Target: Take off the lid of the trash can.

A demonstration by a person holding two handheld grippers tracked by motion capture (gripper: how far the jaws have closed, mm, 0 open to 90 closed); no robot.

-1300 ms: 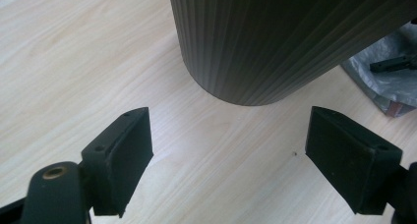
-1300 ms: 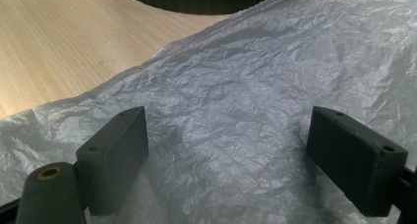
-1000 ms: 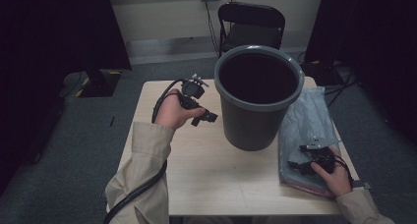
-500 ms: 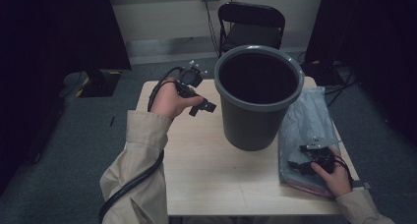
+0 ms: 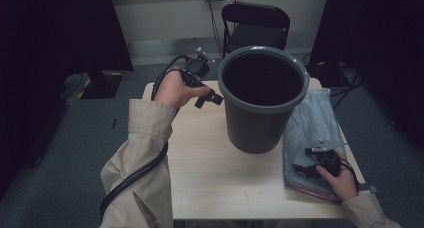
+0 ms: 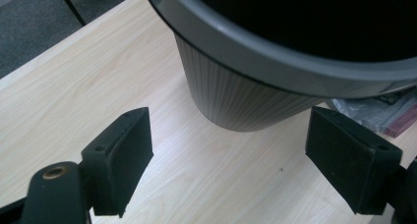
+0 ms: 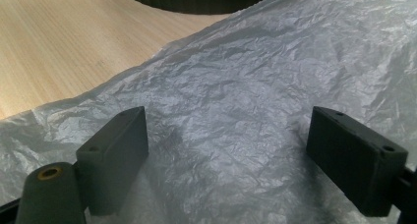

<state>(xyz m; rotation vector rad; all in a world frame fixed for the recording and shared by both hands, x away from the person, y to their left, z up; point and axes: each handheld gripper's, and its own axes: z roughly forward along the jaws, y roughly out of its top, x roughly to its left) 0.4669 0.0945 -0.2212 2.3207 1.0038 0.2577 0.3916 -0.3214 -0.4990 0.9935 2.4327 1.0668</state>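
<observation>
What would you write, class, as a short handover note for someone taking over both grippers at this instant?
Left gripper: open, empty, held raised beside the grey bin, near its rim.
Right gripper: open, empty, jaws low over the crinkled plastic bag.
Bin stands upright on the wooden table; the bag lies flat to its right, partly over the table edge.
Done: nothing gripped, bag not in the bin.
Left: probably grip the bag, open it and line the bin.

bin [image 5: 262, 110]: dark grey, ribbed wall | bag [image 5: 312, 125]: pale grey, crinkled | desk [image 5: 210, 173]: light wood grain | sleeve [image 5: 142, 153]: beige
</observation>
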